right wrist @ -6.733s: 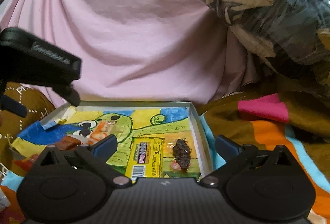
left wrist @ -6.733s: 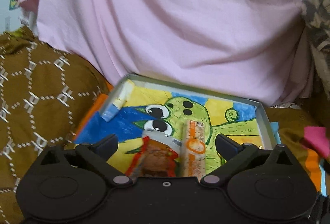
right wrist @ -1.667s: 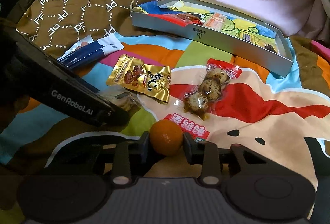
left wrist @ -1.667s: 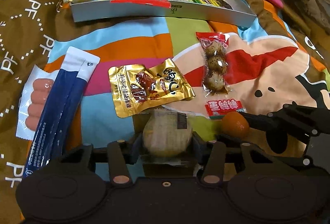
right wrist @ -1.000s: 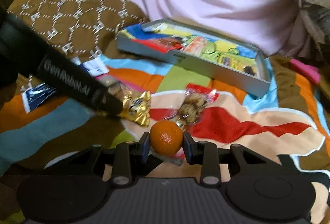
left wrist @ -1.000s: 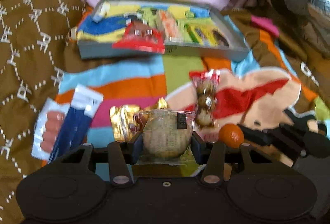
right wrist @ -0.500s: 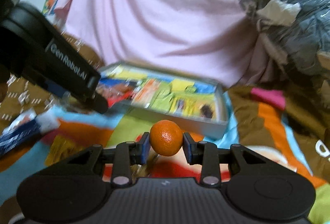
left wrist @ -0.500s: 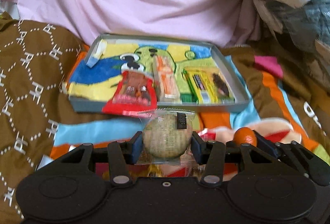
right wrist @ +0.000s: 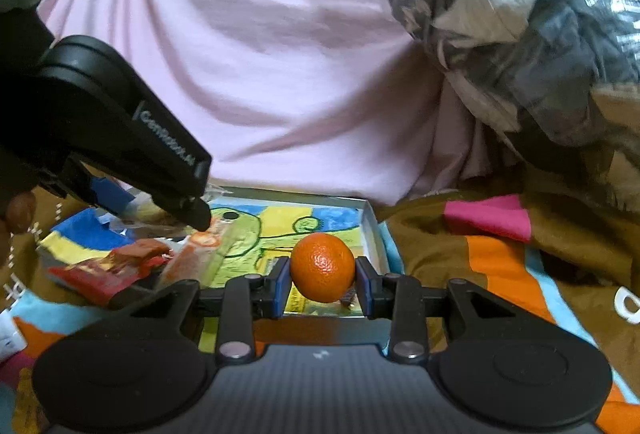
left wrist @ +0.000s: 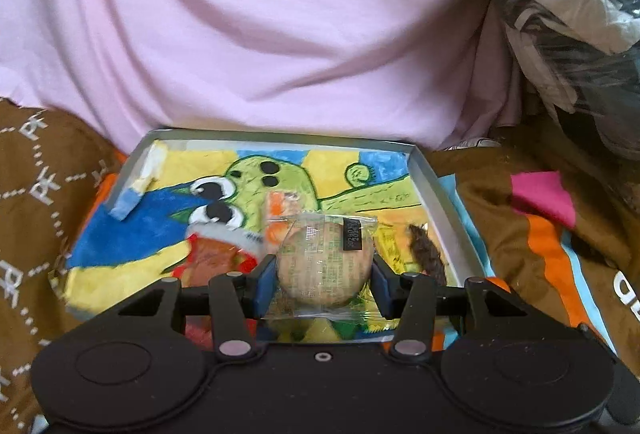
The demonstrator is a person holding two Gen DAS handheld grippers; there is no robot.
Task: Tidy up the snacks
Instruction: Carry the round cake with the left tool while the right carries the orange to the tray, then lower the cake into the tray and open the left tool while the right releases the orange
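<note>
My left gripper (left wrist: 323, 274) is shut on a round pastry in a clear wrapper (left wrist: 324, 266) and holds it over the near part of the shallow grey box (left wrist: 440, 202), whose floor is a frog drawing. In the box lie a red packet (left wrist: 216, 258), an orange bar (left wrist: 280, 210) and a dark dried snack (left wrist: 426, 254). My right gripper (right wrist: 322, 282) is shut on a small orange tangerine (right wrist: 322, 262), held in front of the box's right end (right wrist: 370, 226). The left gripper's black body (right wrist: 120, 138) hangs over the box's left half in the right wrist view.
A pink sheet (left wrist: 260, 34) rises behind the box. A plastic-wrapped patterned bundle (right wrist: 520, 14) fills the upper right. Brown patterned cloth (left wrist: 36, 194) lies left of the box, and a striped colourful blanket (right wrist: 500, 254) lies to the right.
Both grippers rose and moved forward from the loose snacks on the blanket up to the box, each keeping its load. The box now fills the near view.
</note>
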